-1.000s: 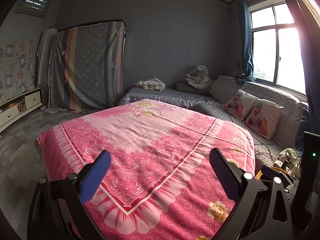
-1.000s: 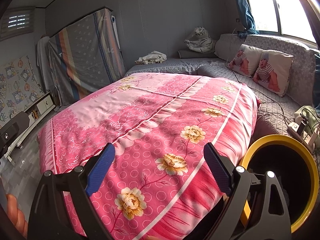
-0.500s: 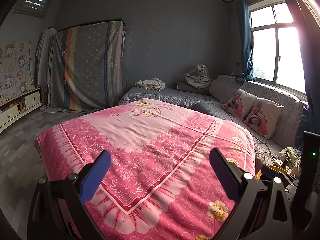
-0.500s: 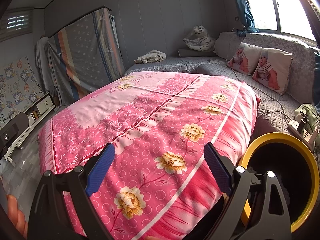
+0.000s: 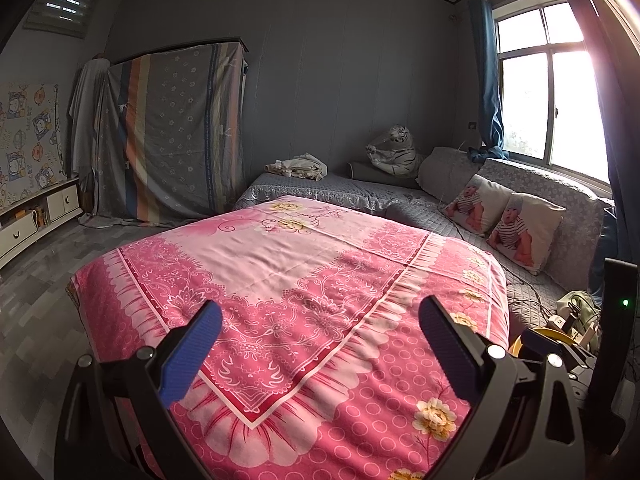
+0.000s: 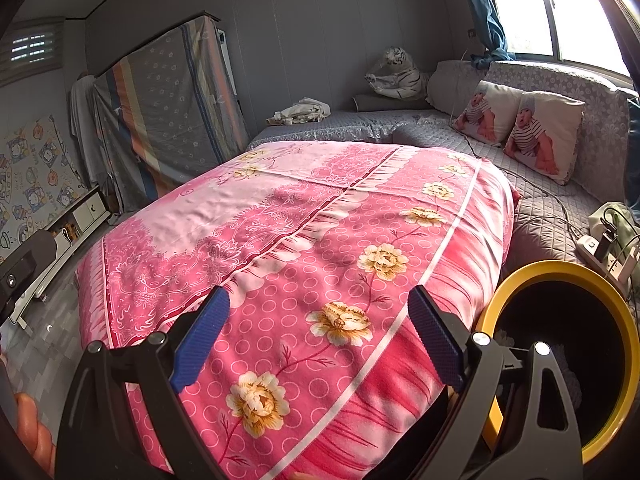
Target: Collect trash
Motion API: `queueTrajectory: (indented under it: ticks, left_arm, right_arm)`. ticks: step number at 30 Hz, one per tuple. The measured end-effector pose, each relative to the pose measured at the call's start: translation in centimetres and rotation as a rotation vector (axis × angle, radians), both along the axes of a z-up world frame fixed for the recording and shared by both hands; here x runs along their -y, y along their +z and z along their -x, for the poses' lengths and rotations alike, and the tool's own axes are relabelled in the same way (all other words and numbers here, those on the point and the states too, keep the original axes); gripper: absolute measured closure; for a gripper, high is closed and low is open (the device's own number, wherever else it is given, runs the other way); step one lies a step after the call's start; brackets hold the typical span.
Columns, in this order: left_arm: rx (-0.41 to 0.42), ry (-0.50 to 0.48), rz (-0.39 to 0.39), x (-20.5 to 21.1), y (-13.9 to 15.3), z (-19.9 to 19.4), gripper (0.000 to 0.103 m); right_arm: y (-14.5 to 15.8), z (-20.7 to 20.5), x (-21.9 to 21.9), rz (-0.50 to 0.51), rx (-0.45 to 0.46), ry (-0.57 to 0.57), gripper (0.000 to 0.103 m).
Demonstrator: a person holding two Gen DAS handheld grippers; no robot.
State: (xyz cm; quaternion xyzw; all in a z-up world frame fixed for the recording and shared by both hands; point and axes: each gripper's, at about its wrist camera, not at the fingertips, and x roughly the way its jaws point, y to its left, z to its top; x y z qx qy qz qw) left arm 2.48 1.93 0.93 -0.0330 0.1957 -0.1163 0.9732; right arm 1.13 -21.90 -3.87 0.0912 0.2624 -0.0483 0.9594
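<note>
A yellow-rimmed bin point(image 6: 496, 312) with a dark inside stands at the lower right of the right wrist view, beside the pink flowered quilt point(image 6: 304, 216); a sliver of its rim point(image 5: 516, 346) shows in the left wrist view. My right gripper point(image 6: 318, 312) is open and empty above the quilt's near corner, left of the bin. My left gripper point(image 5: 320, 324) is open and empty above the quilt point(image 5: 304, 280). I see no trash on the quilt.
A grey padded platform point(image 5: 432, 208) with two baby-print pillows point(image 5: 504, 224), a plush tiger point(image 5: 394, 152) and a cloth heap point(image 5: 298, 166) lies behind the quilt. A power strip with cables point(image 6: 604, 248) lies near the bin. A covered wardrobe point(image 5: 172, 136) and low cabinet point(image 5: 36, 216) stand at left.
Both views have shifted only slightly; the right gripper has tilted a little so the room sits higher in its view. Both grippers stay open and empty.
</note>
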Motion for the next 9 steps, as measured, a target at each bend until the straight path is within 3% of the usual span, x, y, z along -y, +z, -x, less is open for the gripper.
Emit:
queueTrajectory:
  ticks: [9]
  left_arm:
    - [-0.017, 0.002, 0.002, -0.09, -0.07, -0.34, 0.008]
  right_arm:
    - [-0.06, -0.11, 0.15, -0.009, -0.007, -0.006, 0.017]
